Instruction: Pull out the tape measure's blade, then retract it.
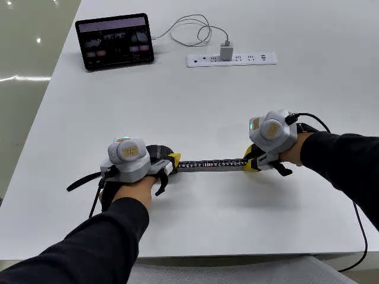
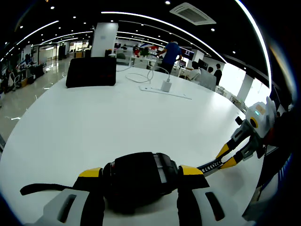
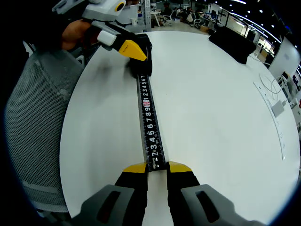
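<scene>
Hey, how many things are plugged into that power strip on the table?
1: a white charger near the middle of the power strip, at the table's far side, right of the tablet. The other sockets look free.

White table [image 1: 195,100], seen from its near edge. Far left: a dark tablet [image 1: 115,41], propped at a tilt. Far centre: a white power strip [image 1: 232,59] lying flat, a white charger [image 1: 227,50] plugged into it, whose cable [image 1: 192,29] loops toward the tablet. Near edge: the black tape measure [image 2: 140,179], its strap [image 1: 83,181] trailing left and its blade [image 1: 212,165] stretched right along the surface.
</scene>
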